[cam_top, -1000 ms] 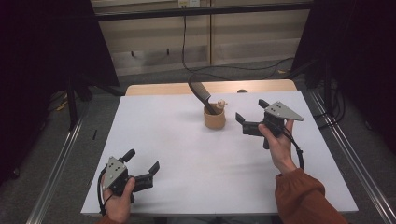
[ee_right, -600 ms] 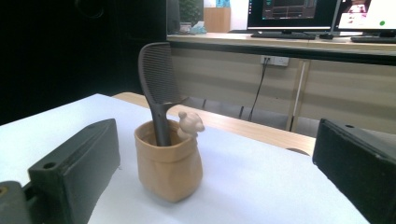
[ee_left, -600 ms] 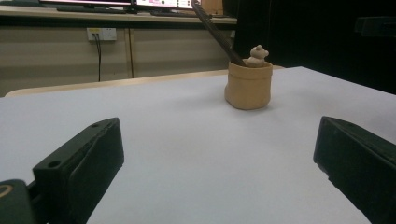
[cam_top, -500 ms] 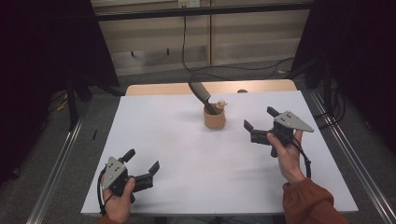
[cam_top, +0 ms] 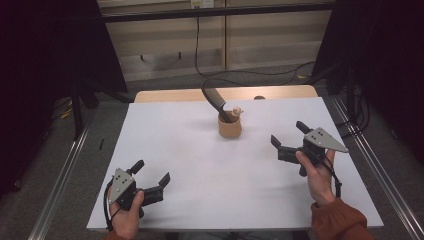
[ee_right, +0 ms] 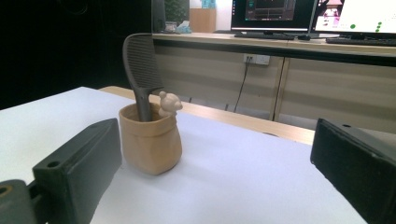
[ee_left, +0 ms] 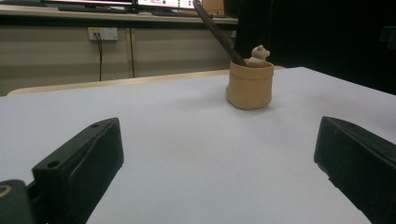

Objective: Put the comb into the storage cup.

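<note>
A small tan bag-shaped cup (cam_top: 230, 128) stands on the white table (cam_top: 200, 165) toward the back middle. A dark comb (cam_top: 216, 100) leans out of it, and a little tan figure (cam_top: 237, 111) peeks over its rim. My right gripper (cam_top: 290, 135) is open, held to the right of the cup and apart from it. In the right gripper view the cup (ee_right: 150, 139) sits just inside the left jaw, with the comb (ee_right: 141, 74) rising from it. My left gripper (cam_top: 151, 171) is open near the front left; its view has the cup (ee_left: 249, 85) far ahead.
A wooden table edge (cam_top: 225, 93) runs behind the white surface. Metal rails (cam_top: 60, 175) flank the table on both sides. Cables (cam_top: 235, 75) lie on the floor beyond. Monitors (ee_right: 327, 16) stand on a bench in the background.
My right gripper has drawn back from the cup, moving right and toward the front of the table. The left gripper has stayed put.
</note>
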Demonstrator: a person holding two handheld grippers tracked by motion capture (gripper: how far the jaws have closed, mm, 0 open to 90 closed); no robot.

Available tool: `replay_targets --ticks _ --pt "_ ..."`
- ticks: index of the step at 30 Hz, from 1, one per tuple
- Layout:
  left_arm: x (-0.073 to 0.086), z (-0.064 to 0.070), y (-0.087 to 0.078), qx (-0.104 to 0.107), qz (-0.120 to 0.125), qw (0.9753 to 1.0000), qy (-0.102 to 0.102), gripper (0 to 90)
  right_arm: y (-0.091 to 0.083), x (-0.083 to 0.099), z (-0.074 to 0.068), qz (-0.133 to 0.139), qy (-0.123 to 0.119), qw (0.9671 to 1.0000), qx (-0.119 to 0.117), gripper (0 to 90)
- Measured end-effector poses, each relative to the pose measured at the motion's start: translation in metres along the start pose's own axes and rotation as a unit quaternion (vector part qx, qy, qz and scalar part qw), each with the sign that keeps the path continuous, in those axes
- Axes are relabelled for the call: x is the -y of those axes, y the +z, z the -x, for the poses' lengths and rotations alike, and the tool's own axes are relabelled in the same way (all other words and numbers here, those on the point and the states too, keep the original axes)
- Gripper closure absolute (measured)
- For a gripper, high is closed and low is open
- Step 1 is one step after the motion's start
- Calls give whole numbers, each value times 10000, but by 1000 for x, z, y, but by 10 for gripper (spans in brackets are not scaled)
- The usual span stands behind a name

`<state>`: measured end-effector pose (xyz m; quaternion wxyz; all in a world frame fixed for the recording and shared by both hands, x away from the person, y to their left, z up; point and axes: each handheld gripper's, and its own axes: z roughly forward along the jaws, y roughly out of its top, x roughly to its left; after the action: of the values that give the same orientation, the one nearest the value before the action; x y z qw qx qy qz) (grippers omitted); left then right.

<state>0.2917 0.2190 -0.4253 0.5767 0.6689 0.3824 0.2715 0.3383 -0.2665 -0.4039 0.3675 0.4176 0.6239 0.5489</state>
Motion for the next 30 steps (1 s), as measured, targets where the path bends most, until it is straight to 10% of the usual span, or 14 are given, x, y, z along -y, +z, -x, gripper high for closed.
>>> replay_targets --ticks 30 --pt "0 2 -2 -97 -23 9999 35 20 -55 16 7 -74 105 9989 442 13"
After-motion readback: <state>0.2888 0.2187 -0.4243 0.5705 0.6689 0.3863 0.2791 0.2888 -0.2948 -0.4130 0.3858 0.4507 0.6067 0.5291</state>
